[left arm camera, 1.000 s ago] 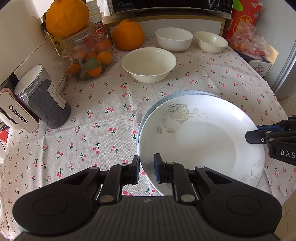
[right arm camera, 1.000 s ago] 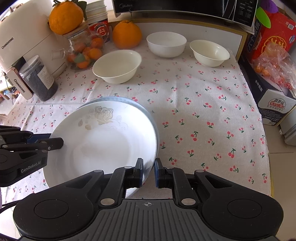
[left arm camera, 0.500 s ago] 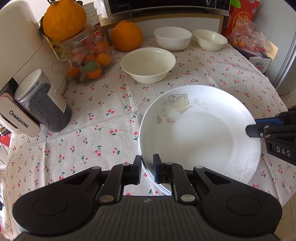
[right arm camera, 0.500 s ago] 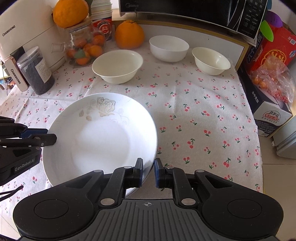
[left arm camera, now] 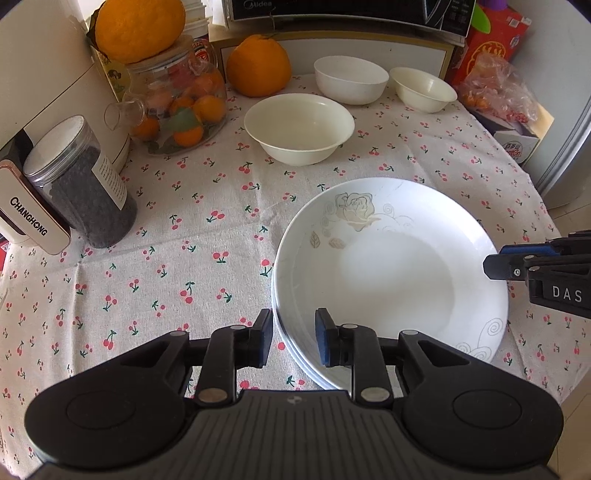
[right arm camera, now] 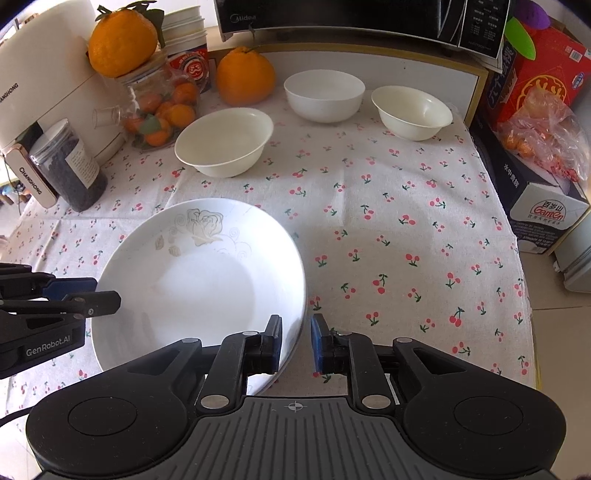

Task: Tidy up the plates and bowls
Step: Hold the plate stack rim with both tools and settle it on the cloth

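Note:
A white plate with a rose print point(left arm camera: 388, 266) point(right arm camera: 199, 280) lies flat on the cherry-print tablecloth, on top of at least one other plate whose rim shows at its near edge. My left gripper point(left arm camera: 293, 332) straddles its left rim. Its jaws are opening and the pads stand off the rim. My right gripper point(right arm camera: 296, 332) straddles the opposite rim, its jaws also opening, with a gap at the pads. Each gripper shows in the other's view, the right gripper point(left arm camera: 491, 266) and the left gripper point(right arm camera: 107, 295). Three empty bowls stand beyond: a wide cream bowl point(left arm camera: 299, 127), a white bowl point(left arm camera: 351, 79) and a small cream bowl point(left arm camera: 424, 88).
A jar of dark grains point(left arm camera: 81, 181), a glass jar of small oranges point(left arm camera: 181, 107), a large orange point(left arm camera: 258, 66) and a white appliance point(left arm camera: 33, 74) crowd the back left. A microwave point(right arm camera: 354, 18) stands behind. Boxes and a bag point(right arm camera: 535, 147) flank the table's right edge.
The rose plate came down onto the plate beneath it, which no longer shows at the far side. Both grippers' jaws have widened off the rim.

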Available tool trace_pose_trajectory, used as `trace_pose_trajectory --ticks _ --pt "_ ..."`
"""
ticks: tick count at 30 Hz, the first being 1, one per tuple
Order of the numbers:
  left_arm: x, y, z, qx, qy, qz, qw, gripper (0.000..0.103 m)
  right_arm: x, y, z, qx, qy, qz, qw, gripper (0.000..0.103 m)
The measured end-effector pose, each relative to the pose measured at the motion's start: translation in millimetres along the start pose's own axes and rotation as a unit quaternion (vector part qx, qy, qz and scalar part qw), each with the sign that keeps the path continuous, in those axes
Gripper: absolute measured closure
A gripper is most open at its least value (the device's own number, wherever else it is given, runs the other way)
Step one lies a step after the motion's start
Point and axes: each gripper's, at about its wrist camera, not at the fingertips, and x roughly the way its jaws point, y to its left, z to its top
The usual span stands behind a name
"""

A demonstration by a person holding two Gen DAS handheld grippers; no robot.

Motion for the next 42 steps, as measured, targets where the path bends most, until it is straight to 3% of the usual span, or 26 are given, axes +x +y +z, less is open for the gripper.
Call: trace_pose_trajectory --ticks 9,14,15,20,25,34,39,42 --pt "-3 5 2 -0.022 -0.006 -0.011 0.9997 0.07 -8 -18 5 0.055 -0.008 0.031 0.998 0.085" --pt "-4 6 3 -0.026 -0.003 -0.019 0.9995 0.076 -4 -23 6 0.076 0.003 0.039 0.996 0.087" --pt "-4 5 3 -0.025 -0.001 -0.02 0.9995 0.082 -3 -24 5 0.076 0.007 0.039 0.996 0.09" --pt "-3 3 2 -0.017 0.002 -0.009 0.9998 0.088 5 -20 2 0.07 0.024 0.046 0.996 0.097" --pt "-5 2 2 -0.008 -0.004 0.003 1.0 0.092 5 -11 -1 0.047 0.012 0.026 0.998 0.097" --pt "-3 -2 0 0.011 -0.012 0.019 0.9997 0.093 8 7 -8 -0.008 -0.012 -0.005 1.0 0.094" --pt "-2 -1 1 0.009 -0.01 0.016 0.9998 0.092 7 5 -5 -0.004 -0.007 0.0 1.0 0.093" --pt "-2 -1 1 0.007 -0.009 0.014 0.9998 0.087 4 3 -3 0.005 -0.005 0.008 1.0 0.09"
